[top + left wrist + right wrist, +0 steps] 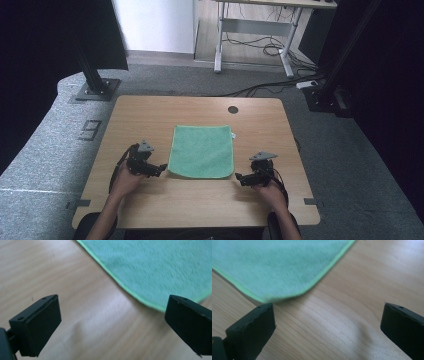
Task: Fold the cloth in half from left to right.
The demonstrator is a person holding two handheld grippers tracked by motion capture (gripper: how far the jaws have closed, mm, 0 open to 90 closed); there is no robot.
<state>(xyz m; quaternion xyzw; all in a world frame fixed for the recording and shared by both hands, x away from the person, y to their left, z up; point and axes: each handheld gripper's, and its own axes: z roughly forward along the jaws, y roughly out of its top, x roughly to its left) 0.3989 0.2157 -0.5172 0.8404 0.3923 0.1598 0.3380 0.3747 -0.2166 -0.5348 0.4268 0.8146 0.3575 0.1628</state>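
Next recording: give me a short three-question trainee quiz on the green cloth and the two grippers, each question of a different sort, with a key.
1. True or false: the left gripper has its jaws closed on the green terry cloth.
2. Multiple choice: how does the cloth lie on the light wooden table? A) crumpled in a heap B) spread flat C) hanging over the table edge
3. Fill in: the right gripper is beside the cloth's near ______ corner, as the person sees it.

Key
1. False: both jaws stand wide apart over bare wood, next to the cloth's edge.
2. B
3. right
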